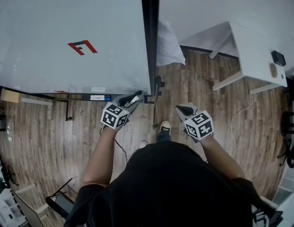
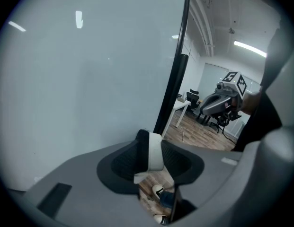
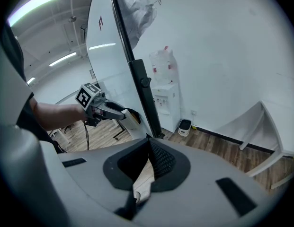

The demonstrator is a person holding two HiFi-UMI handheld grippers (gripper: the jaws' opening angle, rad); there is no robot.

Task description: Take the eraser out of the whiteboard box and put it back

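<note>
Two grippers sat mid-frame in the head view: left gripper [image 1: 134, 99] clamped on the white-and-black eraser [image 2: 154, 150] beside the whiteboard [image 1: 66, 32] at upper left, right gripper [image 1: 181, 110] jaws together, empty, above wood floor [image 1: 42, 126].

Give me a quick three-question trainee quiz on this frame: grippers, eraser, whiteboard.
1. Multiple choice: what sits between the jaws of the left gripper? A) a marker B) the eraser C) nothing
2. True or false: the right gripper is also clamped on the eraser.
3. Short answer: what colour is the logo on the whiteboard?
Key: 1 B. 2 False; its jaws are together with nothing between them. 3 Red.
</note>
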